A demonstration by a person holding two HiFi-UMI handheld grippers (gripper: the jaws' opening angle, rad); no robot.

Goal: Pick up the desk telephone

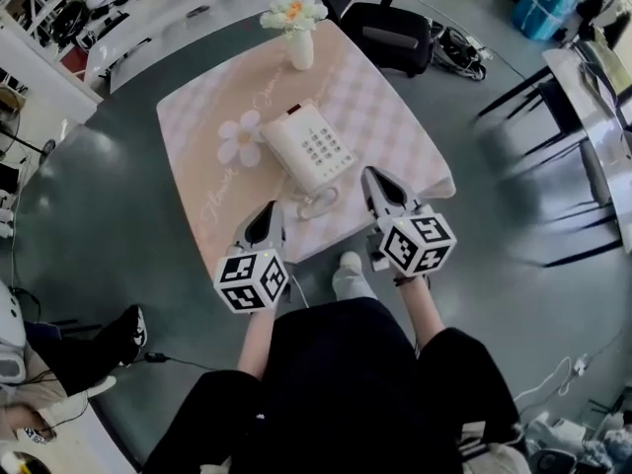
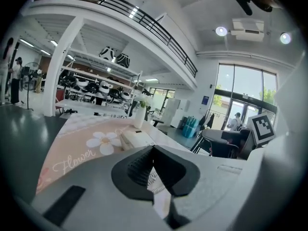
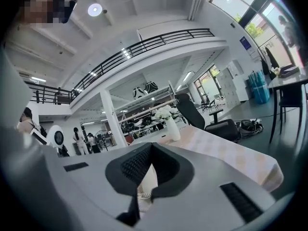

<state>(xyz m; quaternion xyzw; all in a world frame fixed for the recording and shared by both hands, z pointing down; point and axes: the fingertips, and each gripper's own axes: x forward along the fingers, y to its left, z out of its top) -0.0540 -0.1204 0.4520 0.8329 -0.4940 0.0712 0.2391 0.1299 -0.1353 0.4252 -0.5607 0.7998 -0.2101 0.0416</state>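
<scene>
The white desk telephone [image 1: 308, 148] lies on the pink checked tablecloth [image 1: 395, 117], its handset on the cradle and its coiled cord [image 1: 318, 203] looping toward the near edge. My left gripper [image 1: 269, 210] hovers at the near table edge, left of the cord, shut and holding nothing. My right gripper [image 1: 378, 179] sits just right of the phone, also shut and holding nothing. In the left gripper view the telephone [image 2: 136, 138] lies ahead beyond the shut tips [image 2: 153, 148]. In the right gripper view the shut tips [image 3: 150, 146] hide most of the phone; a bit of cord [image 3: 143, 195] shows below them.
A white vase of flowers [image 1: 296, 28] stands at the table's far edge, behind the phone. A black office chair [image 1: 390, 28] is beyond the table. Another table on black legs [image 1: 592, 107] stands at the right. A person's shoe [image 1: 123, 329] rests on the floor at left.
</scene>
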